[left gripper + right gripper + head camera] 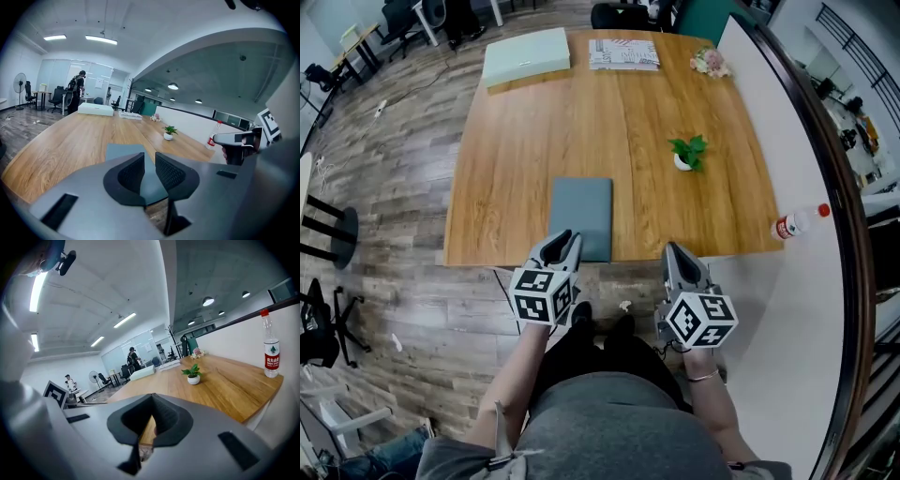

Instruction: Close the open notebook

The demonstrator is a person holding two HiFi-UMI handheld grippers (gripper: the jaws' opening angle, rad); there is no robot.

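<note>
A grey-teal notebook [581, 216] lies shut and flat on the wooden table [525, 141], its near end at the table's front edge. In the left gripper view the notebook [125, 152] shows just beyond the jaws. My left gripper [565, 242] hovers over the notebook's near left corner, jaws a little apart, nothing between them [149, 169]. My right gripper [675, 253] is off the front edge, right of the notebook, its jaws shut and empty [152, 420].
A small potted plant [687, 153] stands right of centre. A water bottle [797, 222] lies at the table's right front corner by the white wall. At the far end are a pale flat box [525, 54], a stack of papers [623, 53] and flowers [710, 63].
</note>
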